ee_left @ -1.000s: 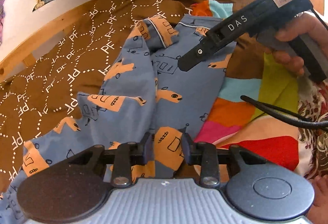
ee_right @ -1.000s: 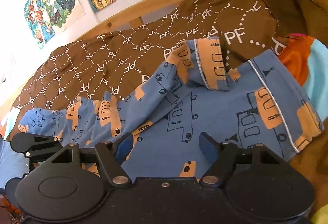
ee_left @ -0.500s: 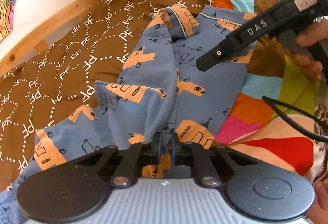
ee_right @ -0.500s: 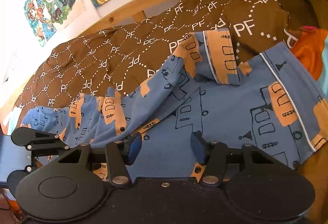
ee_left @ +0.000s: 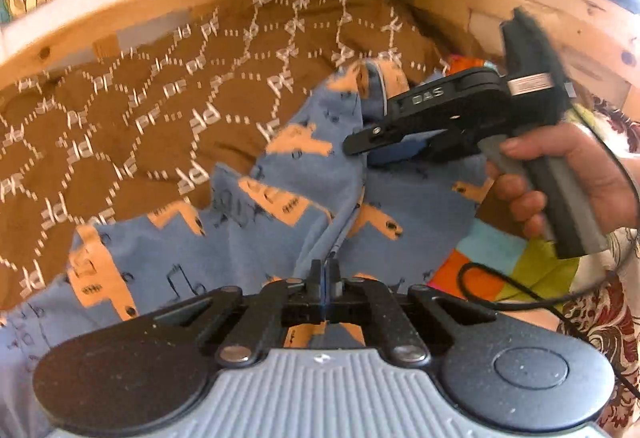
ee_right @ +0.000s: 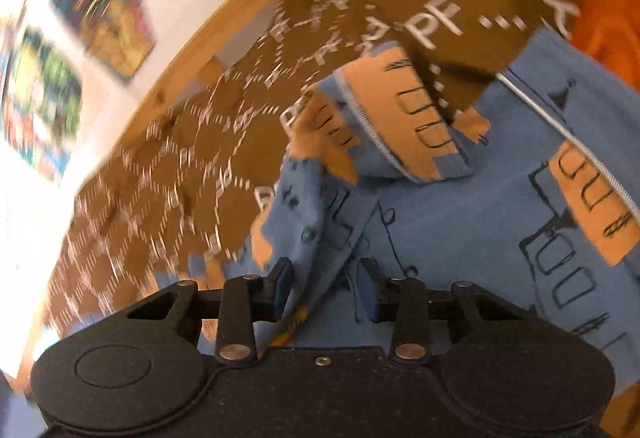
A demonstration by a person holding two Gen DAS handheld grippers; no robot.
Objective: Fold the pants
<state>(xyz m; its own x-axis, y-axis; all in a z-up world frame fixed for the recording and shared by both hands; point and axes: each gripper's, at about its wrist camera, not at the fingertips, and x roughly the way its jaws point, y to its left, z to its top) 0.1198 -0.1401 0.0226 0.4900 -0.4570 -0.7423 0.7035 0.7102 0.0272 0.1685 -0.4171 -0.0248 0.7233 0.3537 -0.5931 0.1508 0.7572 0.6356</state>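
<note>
Blue pants (ee_left: 280, 205) with orange prints lie rumpled on a brown "PF" blanket (ee_left: 120, 125). My left gripper (ee_left: 325, 274) is shut on a fold of the pants fabric near the seam. My right gripper (ee_right: 324, 290) is partly open with a ridge of the pants (ee_right: 460, 238) between its pads, not clamped. In the left wrist view the right gripper (ee_left: 360, 145) is low over the pants near the waistband end, held by a hand. The cuffs with white piping (ee_right: 400, 125) lie folded over at the far end.
A wooden bed frame (ee_left: 520, 21) runs along the back. A bright patchwork cover (ee_left: 500, 262) lies to the right of the pants. A black cable (ee_left: 520, 298) trails over it. Posters (ee_right: 100, 9) hang on the wall.
My left gripper closed on the pants fabric and lifted it. My right gripper narrowed and moved down onto the pants, straddling a fold. Both views shifted with motion blur.
</note>
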